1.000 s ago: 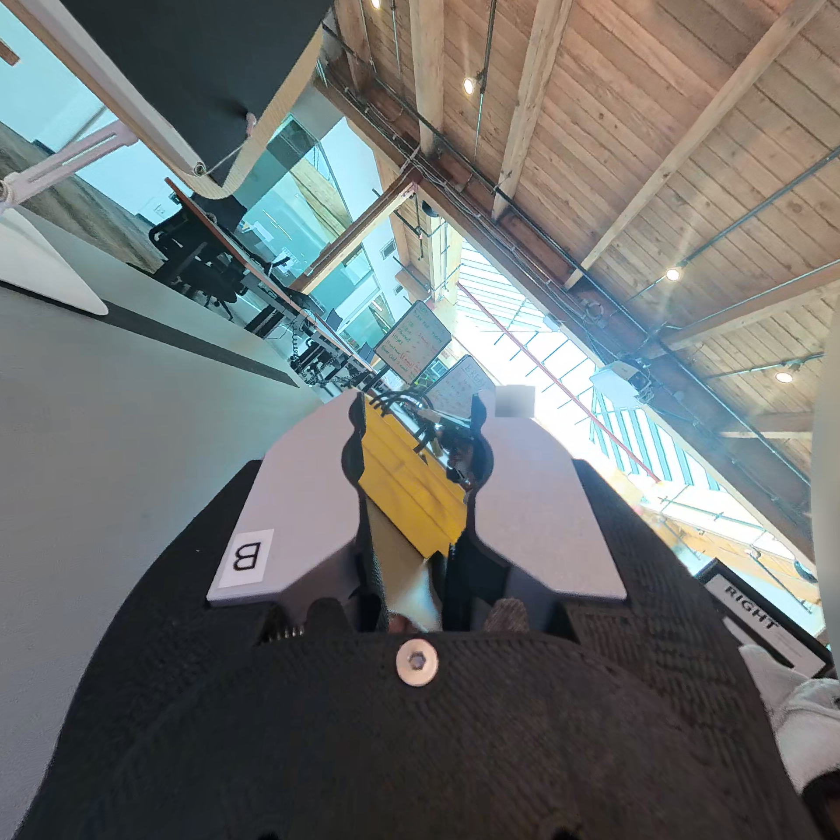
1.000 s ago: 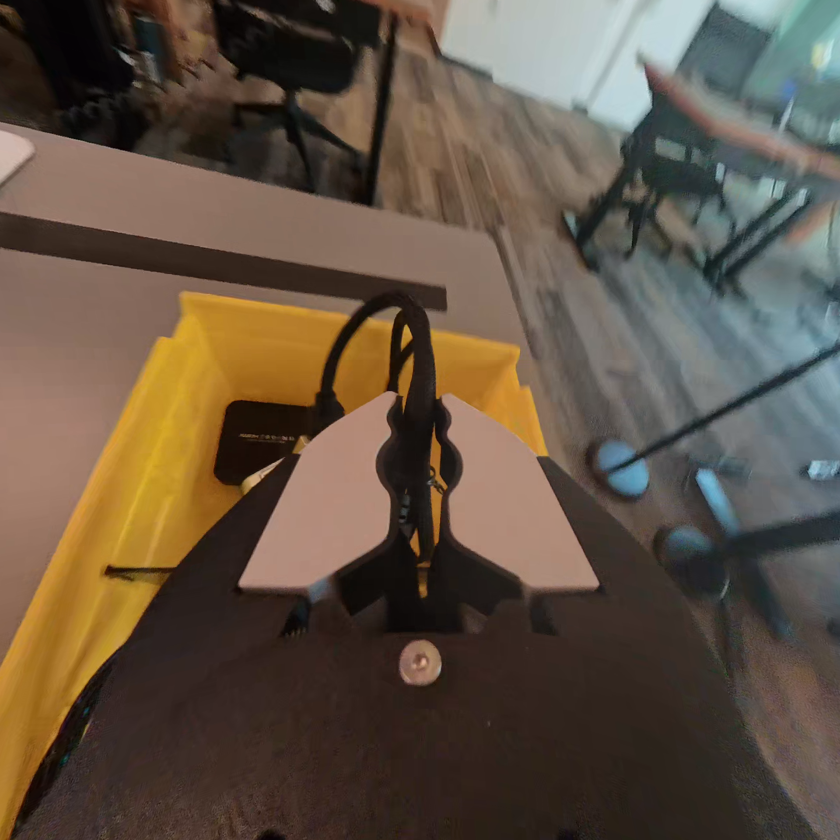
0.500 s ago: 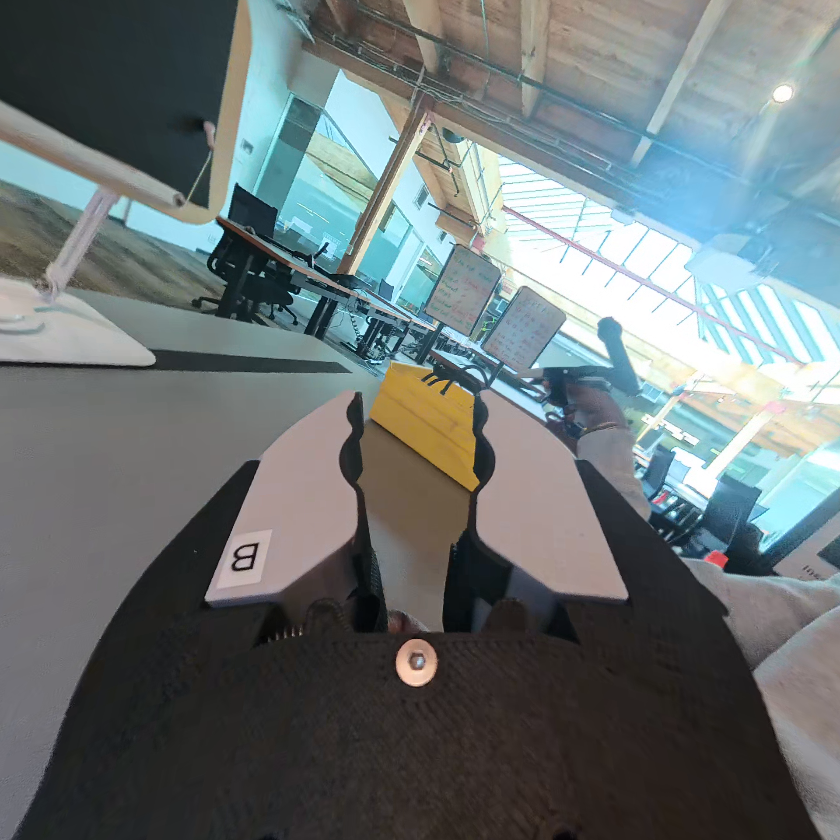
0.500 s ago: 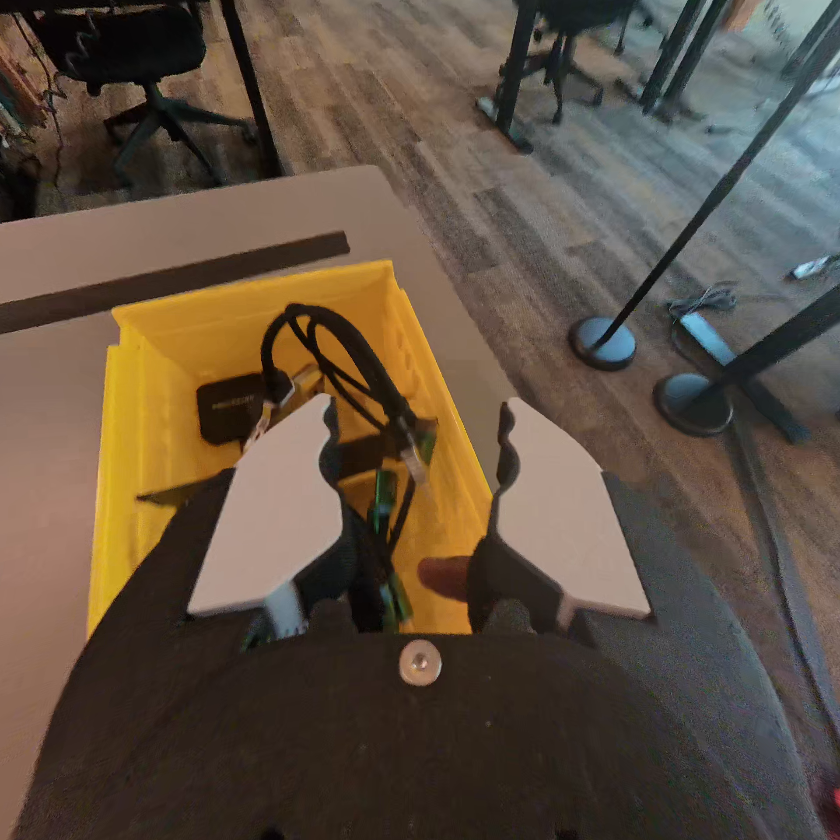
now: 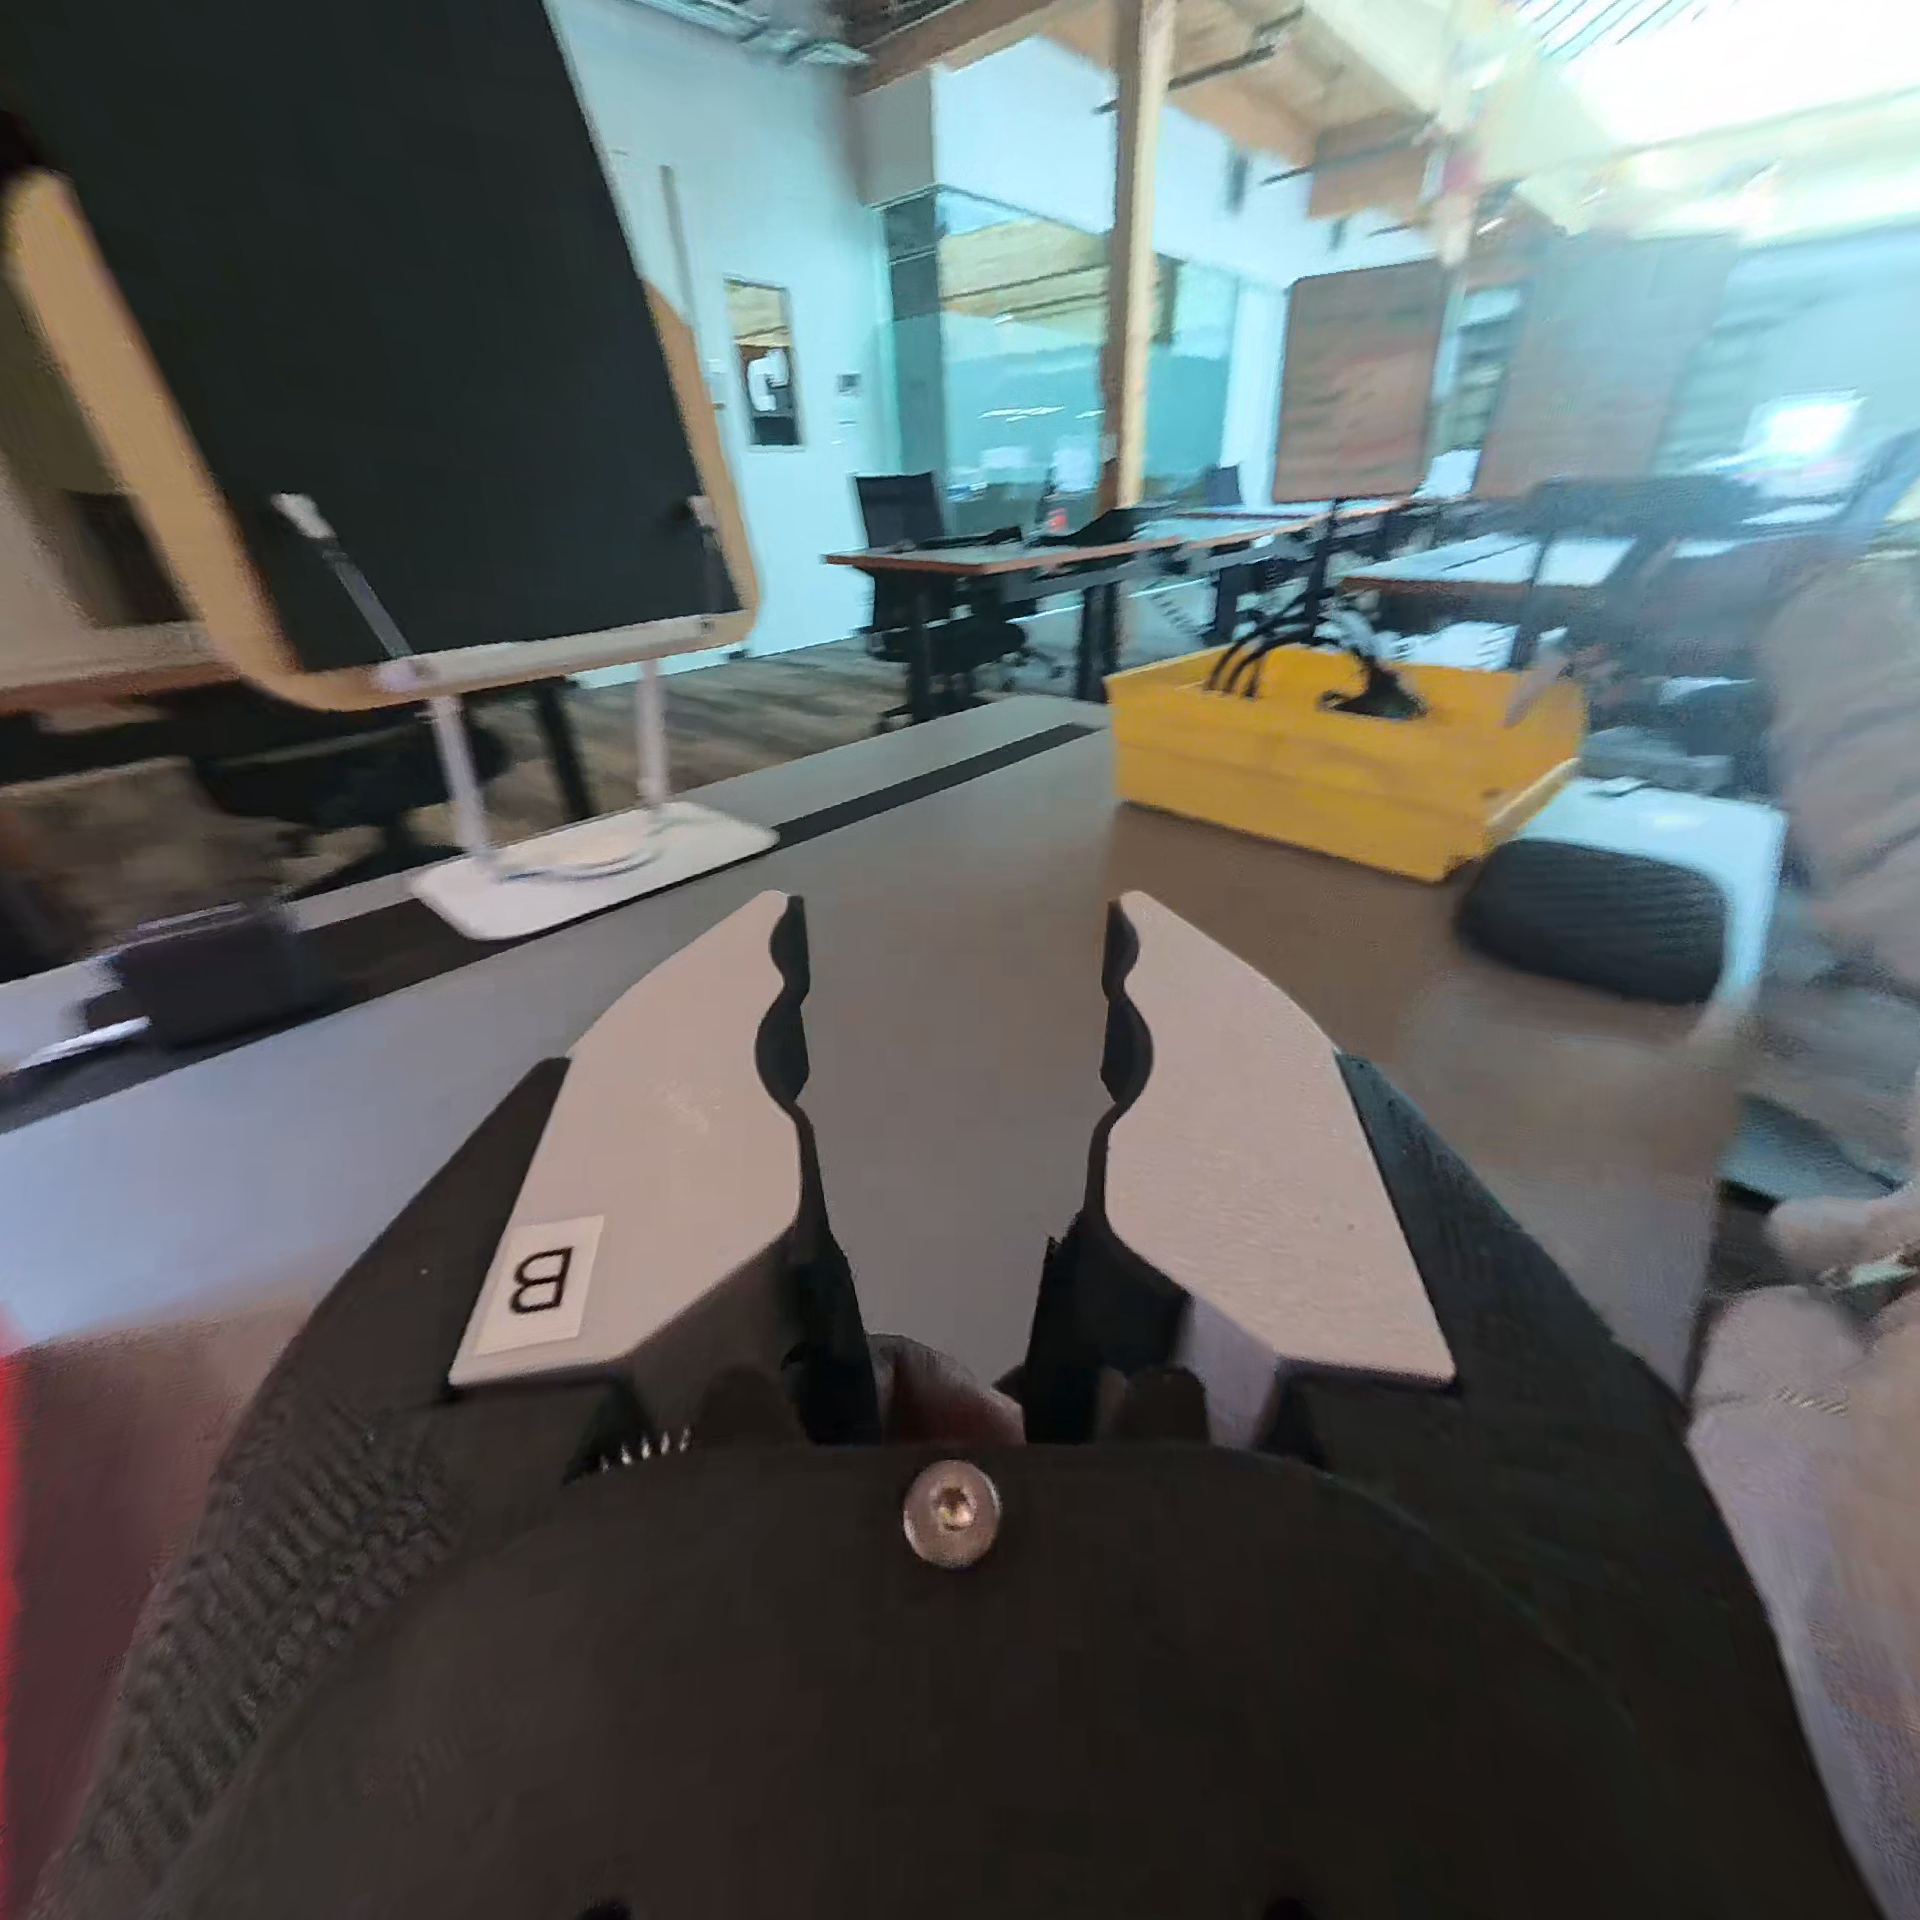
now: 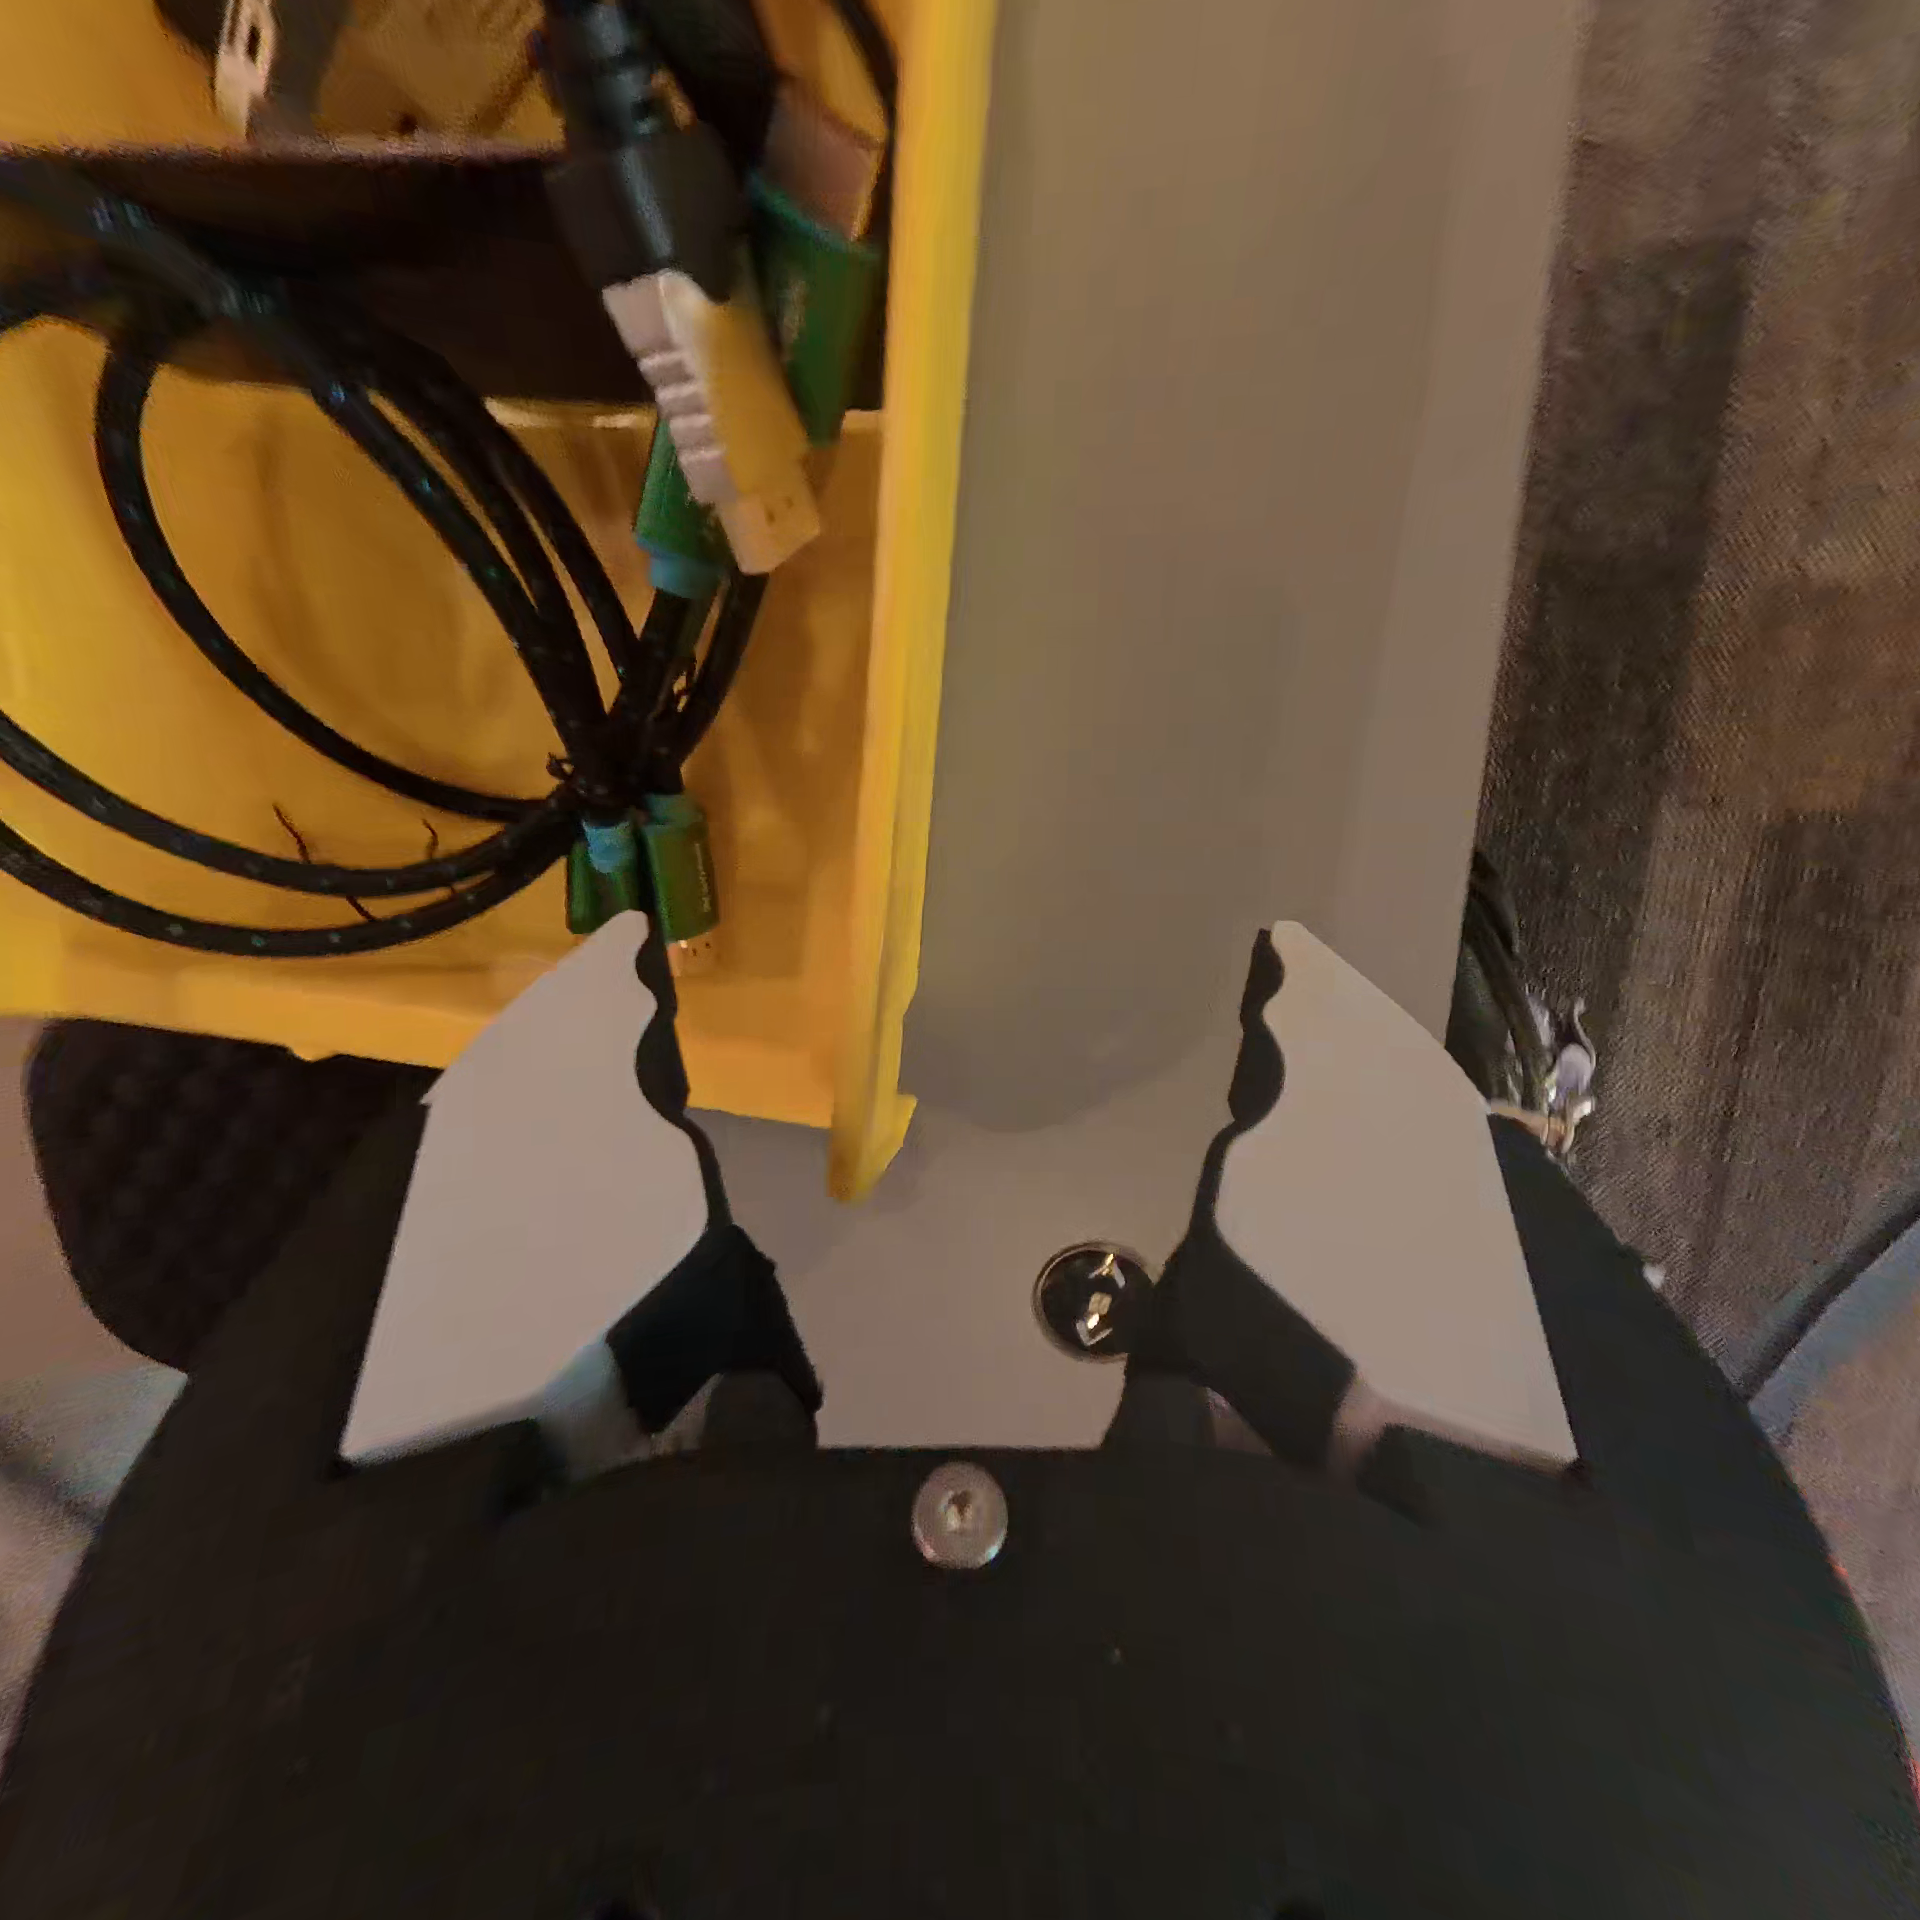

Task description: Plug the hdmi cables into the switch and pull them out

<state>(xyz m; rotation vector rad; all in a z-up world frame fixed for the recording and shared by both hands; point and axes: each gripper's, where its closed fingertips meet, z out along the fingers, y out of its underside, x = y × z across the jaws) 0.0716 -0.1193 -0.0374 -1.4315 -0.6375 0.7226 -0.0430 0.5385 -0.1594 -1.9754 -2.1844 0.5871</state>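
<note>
The left gripper [image 5: 954, 914], black-bodied with pale grey fingers, is parted at a moderate width with nothing between its fingers, over a broad bare stretch of the flat grey table [image 5: 935, 1039]. Ahead and to its left a white flat-based stand [image 5: 592, 868] carries a tilted dark panel with a tan frame [image 5: 343, 312]; ahead to its right, well apart, sits the yellow plastic bin [image 5: 1320, 769] near the table's far edge, with a black textured rounded pad [image 5: 1595, 920] just beside its near corner. The right gripper [image 6: 956, 940], of the same make, is spread wide and empty, above the bin's right wall [image 6: 914, 520] and near corner. Right of that wall runs a narrow strip of bare table [image 6: 1195, 520], ending in an edge beyond which lies dark mottled floor [image 6: 1714, 520]. A small round metal fitting [image 6: 1091, 1311] sits in the table close to the right finger. The black braided HDMI cables [image 6: 343, 520] lie coiled inside the bin, several loops gathered toward the right wall. Green-shelled plugs [image 6: 649, 873] rest near the bin's near wall, just beyond the left fingertip, and a grey-and-yellowish plug on a black moulded end [image 6: 717, 416] lies tilted over another green plug. A dark flat shape under the coils at the far end is too blurred to identify.
</note>
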